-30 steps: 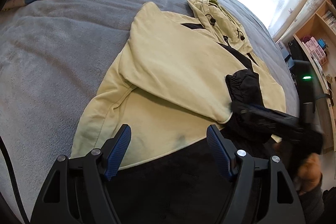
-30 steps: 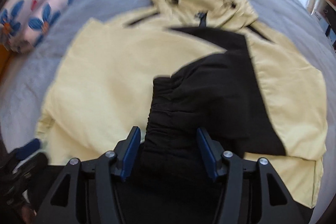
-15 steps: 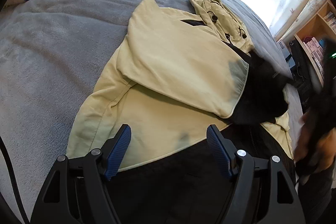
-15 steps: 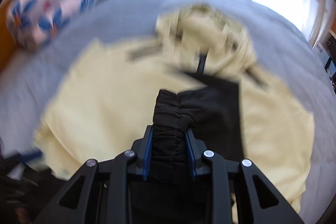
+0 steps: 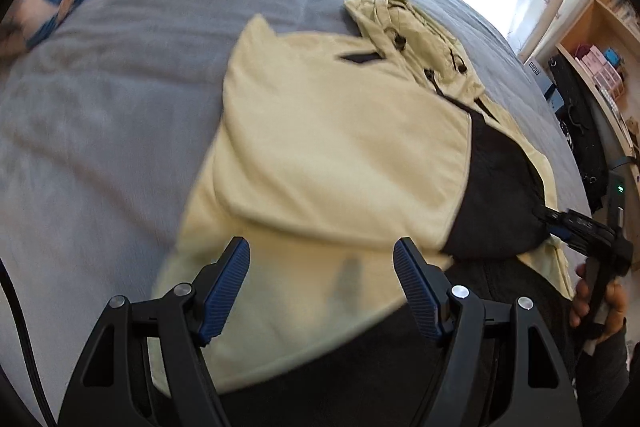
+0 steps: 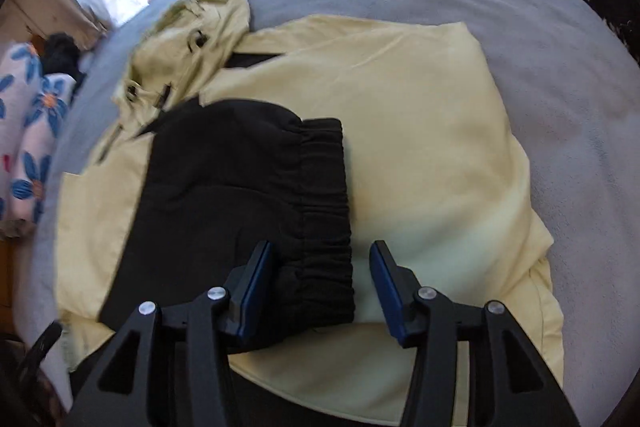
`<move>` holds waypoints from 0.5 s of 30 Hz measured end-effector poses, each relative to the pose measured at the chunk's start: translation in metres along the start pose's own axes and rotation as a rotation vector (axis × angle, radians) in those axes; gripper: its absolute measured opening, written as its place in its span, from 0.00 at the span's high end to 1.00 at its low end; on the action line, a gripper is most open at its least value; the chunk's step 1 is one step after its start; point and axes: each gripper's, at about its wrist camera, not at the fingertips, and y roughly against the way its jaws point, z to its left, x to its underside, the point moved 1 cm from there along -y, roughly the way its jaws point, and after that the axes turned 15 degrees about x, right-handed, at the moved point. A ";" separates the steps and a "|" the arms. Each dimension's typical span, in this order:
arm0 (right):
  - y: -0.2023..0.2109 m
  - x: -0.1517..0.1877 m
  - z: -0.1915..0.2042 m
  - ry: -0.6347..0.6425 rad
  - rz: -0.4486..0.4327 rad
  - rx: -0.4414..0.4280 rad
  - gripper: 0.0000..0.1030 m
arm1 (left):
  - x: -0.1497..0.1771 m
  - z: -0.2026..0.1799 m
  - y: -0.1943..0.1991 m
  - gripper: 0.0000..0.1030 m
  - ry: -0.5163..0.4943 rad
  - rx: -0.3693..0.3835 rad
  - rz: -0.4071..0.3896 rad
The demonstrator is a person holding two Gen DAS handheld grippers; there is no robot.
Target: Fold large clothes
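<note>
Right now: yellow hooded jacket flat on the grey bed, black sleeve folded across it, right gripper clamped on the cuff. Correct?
One thing is off. The right gripper is not clamped: the right wrist view shows its jaws apart, having just opened, the black cuff lying loose between them. The rest holds: yellow hooded jacket flat on the grey bed, black sleeve folded across it.
</note>
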 end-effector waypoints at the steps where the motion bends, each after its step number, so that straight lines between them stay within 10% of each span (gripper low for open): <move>1: 0.002 -0.005 0.002 0.002 -0.012 -0.019 0.45 | -0.009 0.003 -0.002 0.29 -0.006 -0.006 0.000; 15: -0.043 -0.056 0.008 0.060 -0.028 0.009 0.44 | -0.124 0.083 -0.077 0.29 0.080 -0.064 0.103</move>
